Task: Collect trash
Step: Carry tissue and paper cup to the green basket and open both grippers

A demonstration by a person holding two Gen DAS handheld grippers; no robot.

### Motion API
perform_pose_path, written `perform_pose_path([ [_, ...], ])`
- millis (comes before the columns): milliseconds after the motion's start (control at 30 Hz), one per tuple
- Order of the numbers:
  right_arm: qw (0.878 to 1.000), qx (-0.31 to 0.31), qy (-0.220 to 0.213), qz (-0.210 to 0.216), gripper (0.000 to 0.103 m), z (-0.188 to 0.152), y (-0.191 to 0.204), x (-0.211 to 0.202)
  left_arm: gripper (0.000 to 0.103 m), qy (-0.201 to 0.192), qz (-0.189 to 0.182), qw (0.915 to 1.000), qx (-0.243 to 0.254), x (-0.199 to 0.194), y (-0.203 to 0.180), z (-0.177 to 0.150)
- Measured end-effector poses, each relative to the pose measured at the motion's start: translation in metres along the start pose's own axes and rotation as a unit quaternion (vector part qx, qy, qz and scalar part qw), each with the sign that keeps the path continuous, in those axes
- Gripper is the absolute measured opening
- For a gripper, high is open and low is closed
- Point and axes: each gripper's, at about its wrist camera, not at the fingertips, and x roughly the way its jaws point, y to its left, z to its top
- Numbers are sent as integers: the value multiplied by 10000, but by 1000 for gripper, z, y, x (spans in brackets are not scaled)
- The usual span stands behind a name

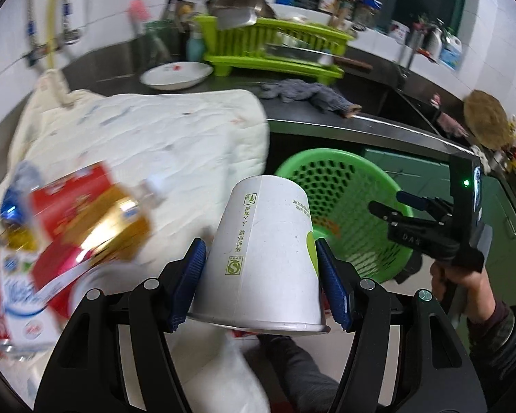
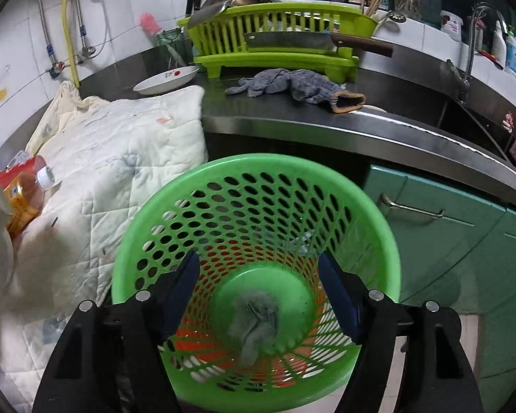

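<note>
Both pads (image 1: 192, 272) clamp paper cup (image 1: 261, 254); basket (image 2: 258, 179) holds, seemingly, crumpled paper (image 2: 254, 323).

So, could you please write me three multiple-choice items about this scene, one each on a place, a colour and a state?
1. Where does the cleaver lie?
A. in the basket
B. across the green dish rack
C. on the quilt

2. What colour is the perforated waste basket?
A. green
B. blue
C. white

3. What are the left tongs doing?
A. hanging open
B. gripping a glove
C. gripping a white paper cup

Answers: 1 B, the blade rests along the rack's front. 2 A, its rim and wall are bright green. 3 C, both pads press the cup's sides.
</note>
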Motion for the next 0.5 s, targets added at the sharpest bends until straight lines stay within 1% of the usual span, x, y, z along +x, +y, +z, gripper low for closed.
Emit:
perform_pose_path([
  [33, 10000, 29, -25, -6, 69, 1, -3, -2, 64, 50, -90, 9999, 62, 10, -10, 6],
  [233, 9997, 146, -169, -66, 72, -3, -24, -19, 64, 246, -323, 9984, 394, 53, -51, 23],
  [433, 9990, 299, -310, -129, 72, -9, -44, -37, 65, 525, -529, 9960, 486, 94, -85, 33],
  [500, 9986, 371, -352, -149, 72, -11, -51, -42, 66, 578, -586, 9952, 532, 102, -94, 34],
])
